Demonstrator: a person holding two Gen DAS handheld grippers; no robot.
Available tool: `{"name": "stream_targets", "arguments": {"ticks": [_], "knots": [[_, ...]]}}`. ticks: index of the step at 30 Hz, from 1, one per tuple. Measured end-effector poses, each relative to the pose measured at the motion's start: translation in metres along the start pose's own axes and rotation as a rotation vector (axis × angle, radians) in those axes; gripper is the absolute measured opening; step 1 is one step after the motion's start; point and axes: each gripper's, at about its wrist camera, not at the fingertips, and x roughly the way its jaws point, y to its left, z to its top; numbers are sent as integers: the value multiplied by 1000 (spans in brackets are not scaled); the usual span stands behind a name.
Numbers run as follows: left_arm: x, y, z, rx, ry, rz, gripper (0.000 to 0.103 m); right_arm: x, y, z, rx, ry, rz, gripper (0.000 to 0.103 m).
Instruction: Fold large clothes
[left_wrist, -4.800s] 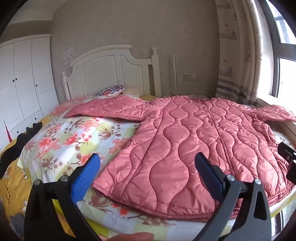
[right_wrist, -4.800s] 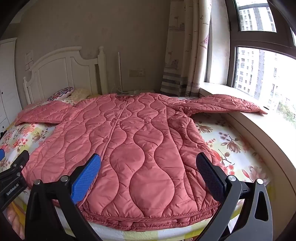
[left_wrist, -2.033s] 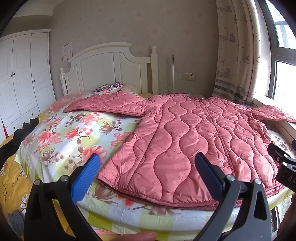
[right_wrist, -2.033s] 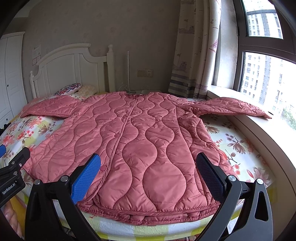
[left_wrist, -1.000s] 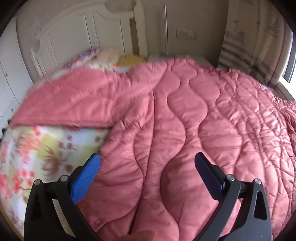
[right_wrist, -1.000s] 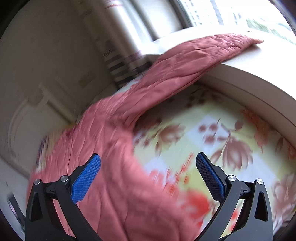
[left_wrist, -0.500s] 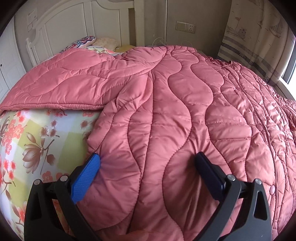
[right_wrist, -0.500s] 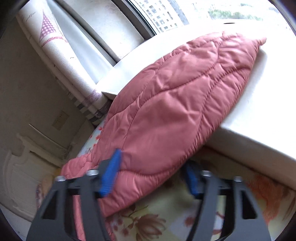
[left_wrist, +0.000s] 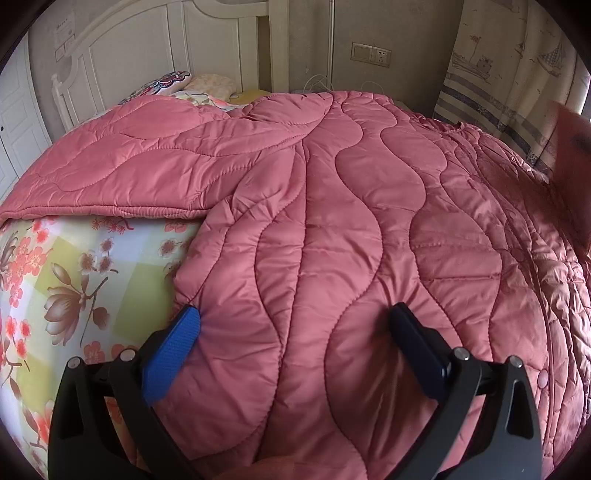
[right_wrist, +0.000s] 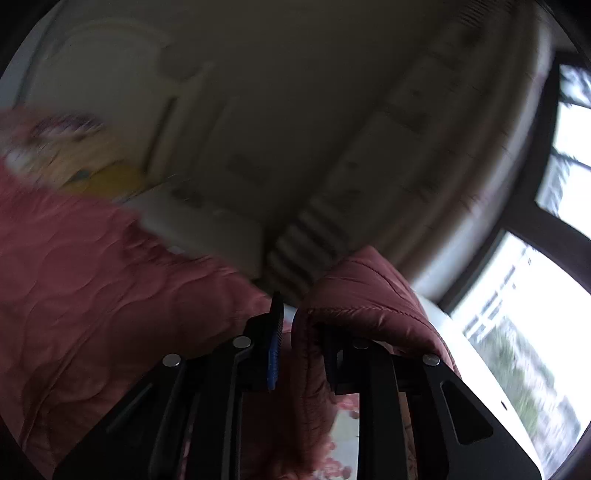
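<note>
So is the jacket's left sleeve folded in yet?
No, spread: the left sleeve lies flat, out sideways across the bedsheet.

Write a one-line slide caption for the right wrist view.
Right claw shut on the pink quilted jacket's sleeve, lifted above the bed.

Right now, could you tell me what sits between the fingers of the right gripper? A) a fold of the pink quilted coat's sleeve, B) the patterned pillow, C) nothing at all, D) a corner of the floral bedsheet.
A: in the right wrist view the right gripper has nearly closed its jaws on a bunched fold of the pink quilted coat, whose stitched sleeve edge rises between and over the fingers.
</note>
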Motion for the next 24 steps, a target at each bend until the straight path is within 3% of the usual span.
{"name": "stream_targets", "arguments": {"ticks": [3, 6, 10, 13, 16, 17, 20, 24], "knots": [[0, -2, 0, -2, 0, -1, 101, -9, 95, -25, -306, 89, 148, 70], [-1, -2, 0, -2, -1, -2, 101, -5, 108, -46, -297, 139, 186, 72], [-2, -3, 0, -2, -1, -2, 101, -7, 52, -56, 4, 208, 305, 81], [-1, -3, 0, -2, -1, -2, 101, -8, -10, -73, 336, 217, 441, 88], [-1, -3, 0, -1, -1, -1, 101, -6, -63, -86, 594, 185, 474, 88], [-2, -3, 0, -1, -1, -1, 101, -7, -74, -84, 625, 148, 469, 88], [-2, -3, -1, -1, -1, -1, 101, -15, -75, -52, 550, 22, 443, 88], [-2, -4, 0, -2, -2, -2, 101, -33, -25, -5, 319, -79, 499, 88]]}}
